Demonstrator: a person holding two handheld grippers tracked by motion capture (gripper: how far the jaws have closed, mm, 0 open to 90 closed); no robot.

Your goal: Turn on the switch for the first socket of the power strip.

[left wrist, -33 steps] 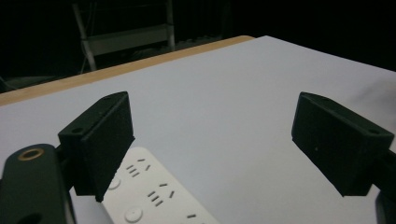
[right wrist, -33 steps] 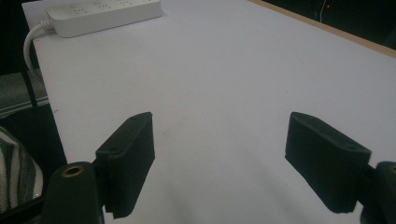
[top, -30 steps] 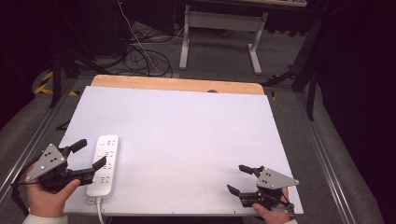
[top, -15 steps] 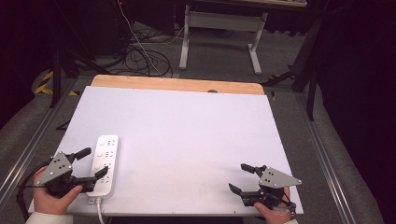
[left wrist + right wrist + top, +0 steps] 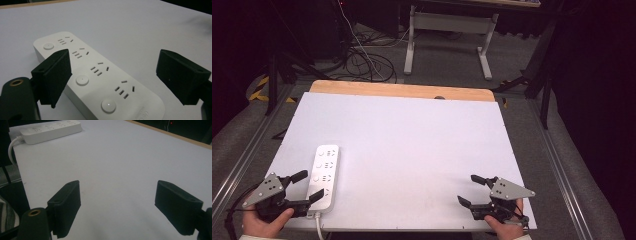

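Jaws spread wide on the left tool (image 5: 307, 187) should straddle the power strip (image 5: 323, 177) squarely on the tabletop (image 5: 412, 140) before closing, right tool (image 5: 472, 189) idle, released.

From my feed, the table's white top (image 5: 412, 140) is mostly bare, with a strip of wood edge (image 5: 402, 91) showing along the far side. A white power strip (image 5: 324, 177) lies flat near the front-left corner, its long side running away from the near edge. I can see rows of socket slots with round buttons beside them. Its white cord (image 5: 318, 230) comes off the near end and drops over the table edge. On the grey floor behind there's a tangle of cables (image 5: 367, 60), a white desk frame (image 5: 447, 22), and some yellow-black hazard tape (image 5: 259, 87) off to the left.
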